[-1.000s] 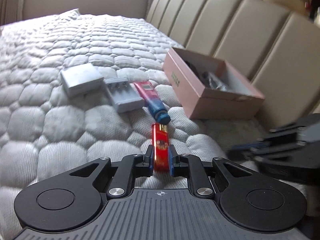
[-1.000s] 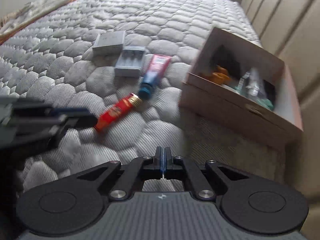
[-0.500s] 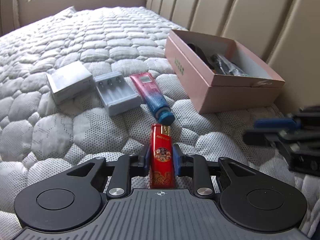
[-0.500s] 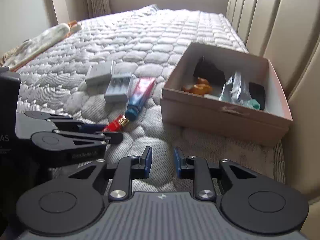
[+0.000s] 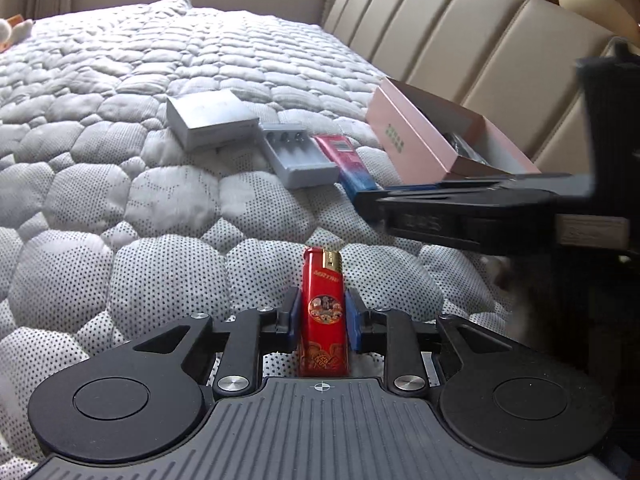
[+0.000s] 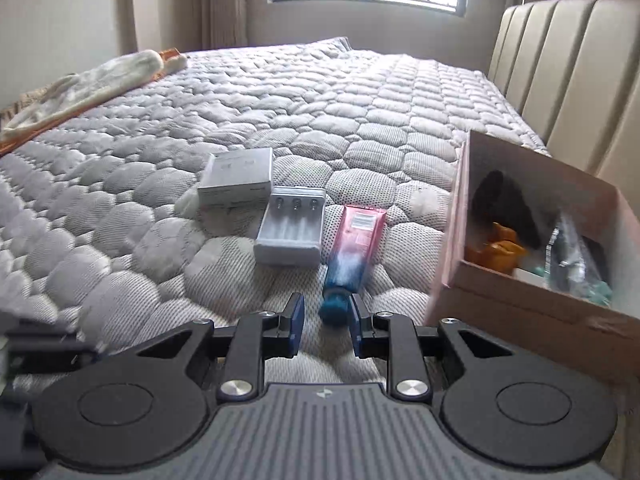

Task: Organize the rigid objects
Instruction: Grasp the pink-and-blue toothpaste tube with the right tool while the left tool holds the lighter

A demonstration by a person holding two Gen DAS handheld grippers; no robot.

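Right gripper (image 5: 472, 208) crosses mid-right, hiding the tube (image 5: 352, 164); its jaws stand apart. Left gripper (image 5: 322, 316) angles down, clamped on the lighter (image 5: 323, 312).

Red plastic lighter with gold ornament (image 5: 323, 312), pink-to-blue gradient tube (image 6: 353, 246), grey battery charger (image 6: 292, 230), pale pink cardboard box (image 5: 416, 140), white hexagon-quilted bed (image 5: 160, 208)

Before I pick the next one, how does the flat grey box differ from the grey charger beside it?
The flat grey box has a plain closed top; the grey charger shows three open slots. The box looks squarer, the charger longer and narrower. The charger lies next to the pink-and-blue tube; the box lies beyond the charger. Both lie flat on the quilt, outside the pink carton.
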